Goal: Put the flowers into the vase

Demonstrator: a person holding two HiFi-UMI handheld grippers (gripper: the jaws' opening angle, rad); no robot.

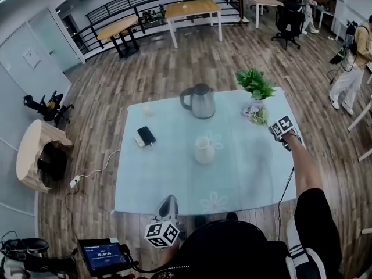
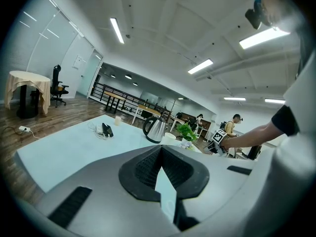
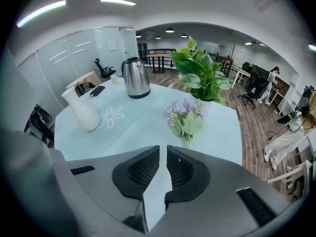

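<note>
A small bunch of pale purple flowers (image 1: 256,114) (image 3: 186,115) lies on the light blue tablecloth (image 1: 244,173) at the far right, its stems toward my right gripper. My right gripper (image 1: 274,131) (image 3: 163,151) hovers just short of the stems, shut, with nothing between its jaws. The white vase (image 1: 204,150) (image 3: 81,110) stands upright near the table's middle, to the left of that gripper. At the table's near edge my left gripper (image 1: 169,199) (image 2: 161,150) points across the table, shut and empty.
A potted green plant (image 1: 256,83) stands right behind the flowers. A steel kettle (image 1: 200,100) sits at the back middle, and a phone (image 1: 146,135) with a cable lies at the left. Two people (image 1: 356,63) stand beyond the table's right side.
</note>
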